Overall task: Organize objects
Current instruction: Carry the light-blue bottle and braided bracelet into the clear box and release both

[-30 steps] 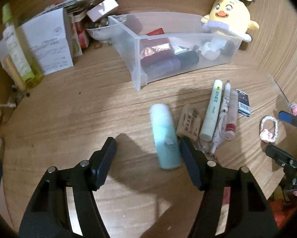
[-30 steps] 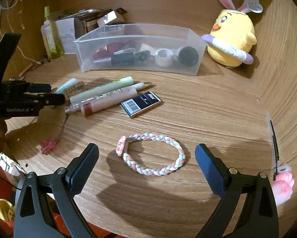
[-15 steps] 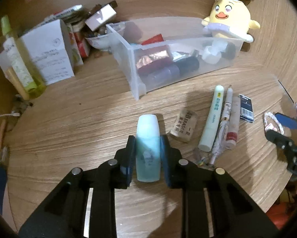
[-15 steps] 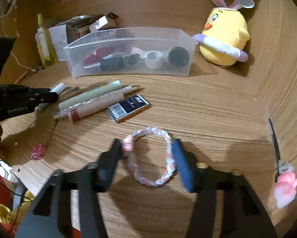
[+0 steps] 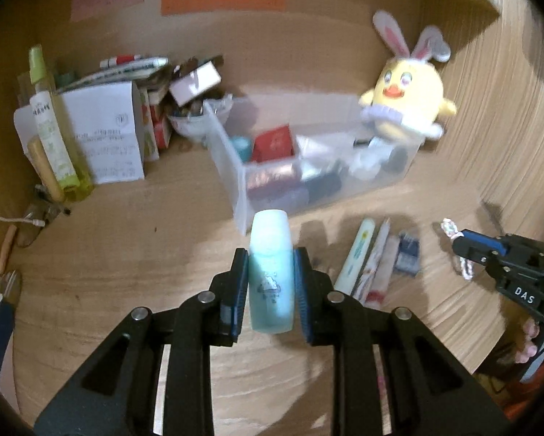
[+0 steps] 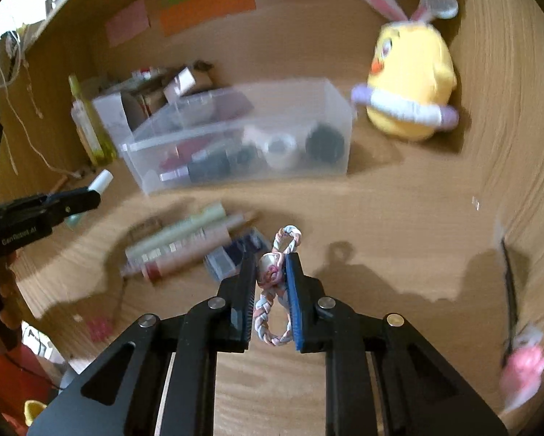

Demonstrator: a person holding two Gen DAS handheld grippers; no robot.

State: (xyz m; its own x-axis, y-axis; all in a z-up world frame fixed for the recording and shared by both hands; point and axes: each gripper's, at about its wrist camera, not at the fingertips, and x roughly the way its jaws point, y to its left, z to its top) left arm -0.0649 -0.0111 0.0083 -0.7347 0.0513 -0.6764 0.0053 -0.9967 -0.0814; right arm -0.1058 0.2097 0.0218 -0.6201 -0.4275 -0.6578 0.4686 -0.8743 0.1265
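Observation:
My left gripper point(image 5: 271, 259) is shut on a pale blue bottle with a white cap point(image 5: 271, 272) and holds it above the wooden desk, just in front of the clear plastic bin point(image 5: 308, 167). My right gripper point(image 6: 271, 265) is shut on a braided pink, white and blue hair tie point(image 6: 272, 290), lifted off the desk. The bin point(image 6: 235, 145) holds several cosmetics. The left gripper with the bottle shows at the left of the right wrist view point(image 6: 68, 203). The right gripper with the hair tie shows at the right of the left wrist view point(image 5: 468, 247).
Tubes, pens and a dark card point(image 5: 377, 258) lie in a row in front of the bin. A yellow plush chick point(image 5: 406, 98) sits at its right end. A paper box point(image 5: 104, 134), a green bottle point(image 5: 50, 127) and clutter stand at the back left. A pink hair clip point(image 6: 523, 374) lies at the right.
Both grippers closed on their objects and lifted them: the left on the blue bottle, the right on the hair tie. Both have moved up and toward the bin.

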